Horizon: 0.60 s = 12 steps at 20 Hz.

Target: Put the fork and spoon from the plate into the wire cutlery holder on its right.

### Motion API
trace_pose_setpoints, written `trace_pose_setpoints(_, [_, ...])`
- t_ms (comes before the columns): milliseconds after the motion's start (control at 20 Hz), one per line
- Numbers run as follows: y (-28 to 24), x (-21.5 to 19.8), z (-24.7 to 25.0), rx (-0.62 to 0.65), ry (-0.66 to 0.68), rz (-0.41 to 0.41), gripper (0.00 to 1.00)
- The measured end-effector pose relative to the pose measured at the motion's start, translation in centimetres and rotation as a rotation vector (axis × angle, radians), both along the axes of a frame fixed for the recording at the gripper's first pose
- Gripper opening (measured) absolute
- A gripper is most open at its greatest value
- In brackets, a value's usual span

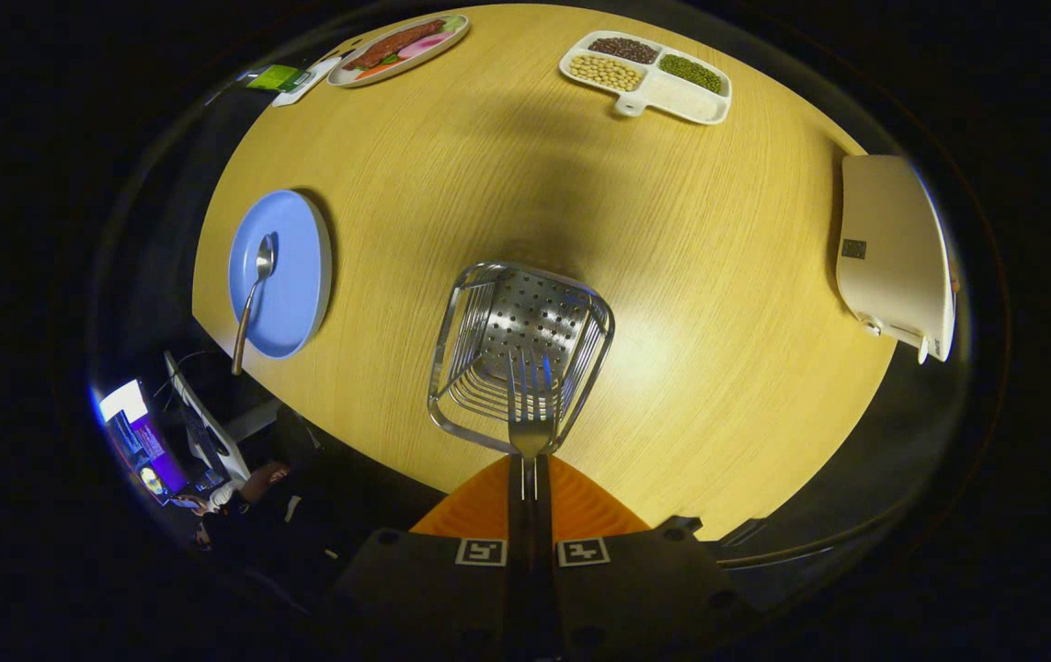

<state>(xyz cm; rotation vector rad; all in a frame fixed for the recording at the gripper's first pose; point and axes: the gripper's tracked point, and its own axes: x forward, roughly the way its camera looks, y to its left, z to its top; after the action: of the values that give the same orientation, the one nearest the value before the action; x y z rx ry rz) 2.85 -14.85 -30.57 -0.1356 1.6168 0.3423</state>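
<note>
My gripper [530,478] is shut on the fork [531,405], whose handle is pinched between the two fingers and whose tines point down into the wire cutlery holder [465,322] directly below. The holder is a square metal basket with a perforated bottom, standing on the wooden table. To its left lies the blue plate [291,239] with the spoon [252,299] on it, bowl toward the far side and handle sticking out over the plate's near rim and the table edge.
A white divided tray [691,103] of beans and grains sits at the far side of the table [718,276]. An oval plate of food [401,46] lies at the far left. A white appliance [893,248] stands at the right edge. A person sits below the table's left edge.
</note>
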Motion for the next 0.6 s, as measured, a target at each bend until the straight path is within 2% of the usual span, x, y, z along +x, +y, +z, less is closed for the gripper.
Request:
trace_pose_setpoints(400, [0.9, 1.4, -0.5, 0.02, 0.029, -0.01, 0.11])
trace_pose_setpoints(600, [1.0, 2.3, -0.3, 0.047, -0.023, -0.037, 0.1])
